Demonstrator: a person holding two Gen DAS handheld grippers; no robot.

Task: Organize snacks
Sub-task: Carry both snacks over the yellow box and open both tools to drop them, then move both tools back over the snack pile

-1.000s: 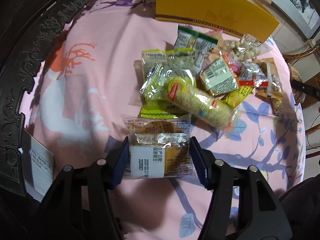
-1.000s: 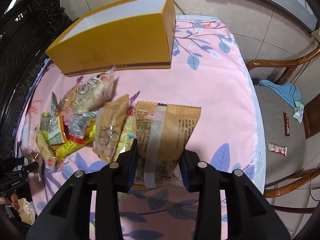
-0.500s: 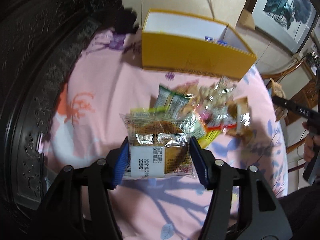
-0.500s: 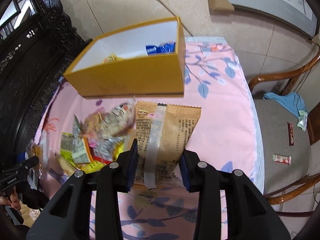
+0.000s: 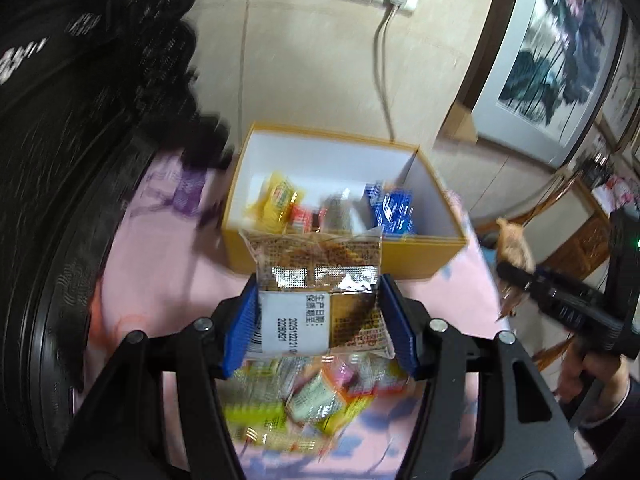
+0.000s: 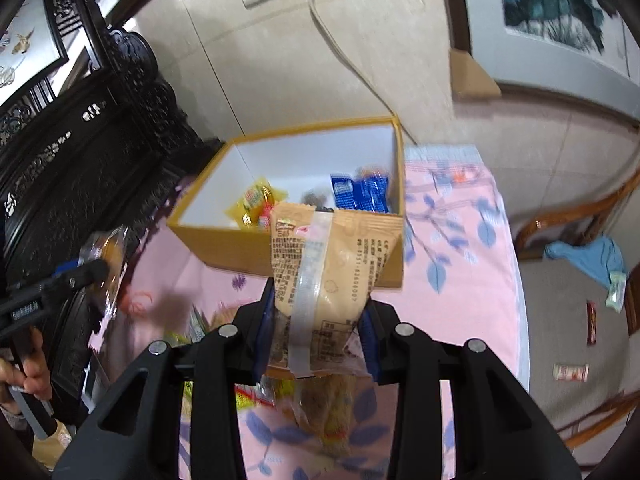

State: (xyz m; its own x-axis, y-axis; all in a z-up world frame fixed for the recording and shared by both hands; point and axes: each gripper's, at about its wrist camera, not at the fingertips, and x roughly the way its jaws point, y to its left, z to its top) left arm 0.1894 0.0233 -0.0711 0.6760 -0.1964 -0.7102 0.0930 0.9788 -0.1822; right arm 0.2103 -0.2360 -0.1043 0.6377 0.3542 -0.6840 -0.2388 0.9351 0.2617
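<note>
Blue pads of my left gripper [image 5: 318,322] clamp a clear-film cake packet [image 5: 318,296] by its two side edges, white date label facing me. Right gripper [image 6: 316,332] is clamped on a tan paper-look snack bag [image 6: 328,264] at its lower half, a clear tape strip running down the middle. Both packs are in the air, in front of the yellow box [image 5: 424,258] that sits on the pink leaf-print tablecloth [image 6: 460,280]. I judge both light and crinkly, with slick film and crushable contents, so gripping the sealed edges makes sense, not the belly. Box already holds a yellow pack [image 5: 276,200] and blue packs [image 5: 390,210]. Loose snack pile [image 5: 304,400] lies below my left gripper.
</note>
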